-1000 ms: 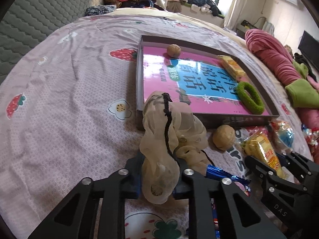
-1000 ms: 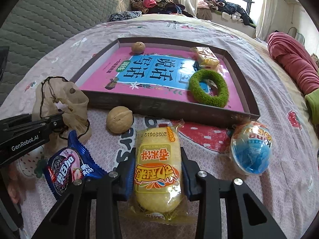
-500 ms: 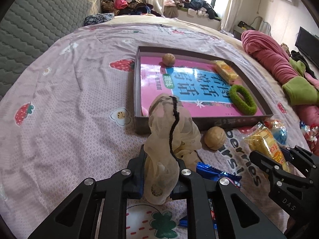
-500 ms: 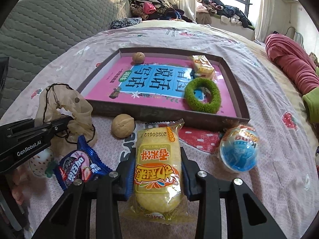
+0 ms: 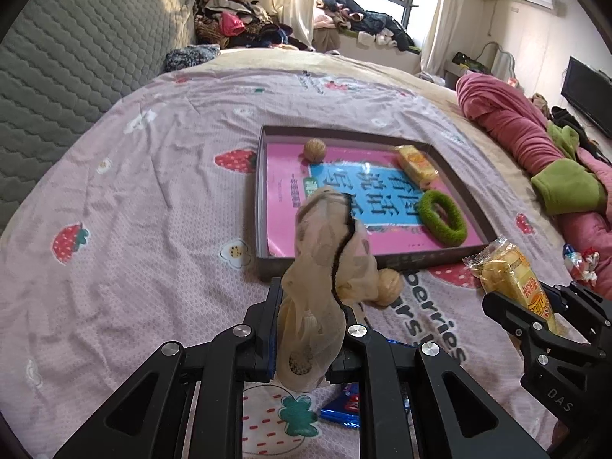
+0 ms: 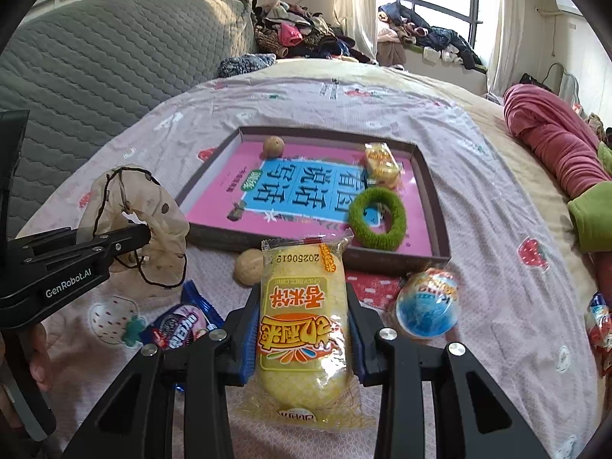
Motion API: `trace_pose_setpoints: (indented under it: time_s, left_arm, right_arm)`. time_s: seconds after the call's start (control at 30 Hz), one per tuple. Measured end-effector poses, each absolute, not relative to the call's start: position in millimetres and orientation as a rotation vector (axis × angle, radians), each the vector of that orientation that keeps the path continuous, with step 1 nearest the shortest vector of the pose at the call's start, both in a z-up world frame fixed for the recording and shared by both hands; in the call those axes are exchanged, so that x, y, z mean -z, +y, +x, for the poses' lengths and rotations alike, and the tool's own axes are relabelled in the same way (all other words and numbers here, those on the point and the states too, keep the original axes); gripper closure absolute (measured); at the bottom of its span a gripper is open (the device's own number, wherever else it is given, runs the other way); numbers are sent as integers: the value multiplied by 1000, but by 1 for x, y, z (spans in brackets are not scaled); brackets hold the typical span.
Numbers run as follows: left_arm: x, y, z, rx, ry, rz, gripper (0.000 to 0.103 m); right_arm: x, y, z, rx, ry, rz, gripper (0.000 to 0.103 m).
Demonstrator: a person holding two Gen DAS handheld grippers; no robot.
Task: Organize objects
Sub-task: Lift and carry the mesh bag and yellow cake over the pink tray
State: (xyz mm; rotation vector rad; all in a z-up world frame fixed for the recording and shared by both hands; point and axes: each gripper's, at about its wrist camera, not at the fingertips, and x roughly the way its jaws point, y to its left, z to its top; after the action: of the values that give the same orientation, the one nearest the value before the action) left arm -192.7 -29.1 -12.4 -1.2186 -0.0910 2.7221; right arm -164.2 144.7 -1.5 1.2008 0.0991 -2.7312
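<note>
With both loads lifted off the bedspread (image 5: 134, 199), you're mid-carry: left gripper (image 5: 308, 329) is clamped on the beige scrunchie (image 5: 329, 267), right gripper (image 6: 302, 338) is clamped on the yellow rice cake packet (image 6: 304, 306). Next, clear the tray (image 6: 430, 195) wall, then release inside.

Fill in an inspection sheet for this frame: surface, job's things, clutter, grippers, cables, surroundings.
Surface: bedsheet, pink with strawberry print, wrinkled.
Job's things: tray holds a walnut, a rice cake pack and a green scrunchie; on the sheet lie a second walnut, a blue egg toy and a blue candy wrapper.
Clutter: clothes pile by the window.
Grippers: left gripper shut on beige scrunchie; right gripper shut on yellow rice cake.
Cables: nothing seen.
Surroundings: grey headboard, pink blanket.
</note>
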Motion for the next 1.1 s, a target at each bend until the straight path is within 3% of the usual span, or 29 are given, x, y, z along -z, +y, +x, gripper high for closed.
trace_pose_setpoints:
  time_s: [1.1]
  left_arm:
    - [-99,2,-169,-2816,-2,-1000,86]
  right_arm:
    - [-109,146,-151,2803,123,942,65]
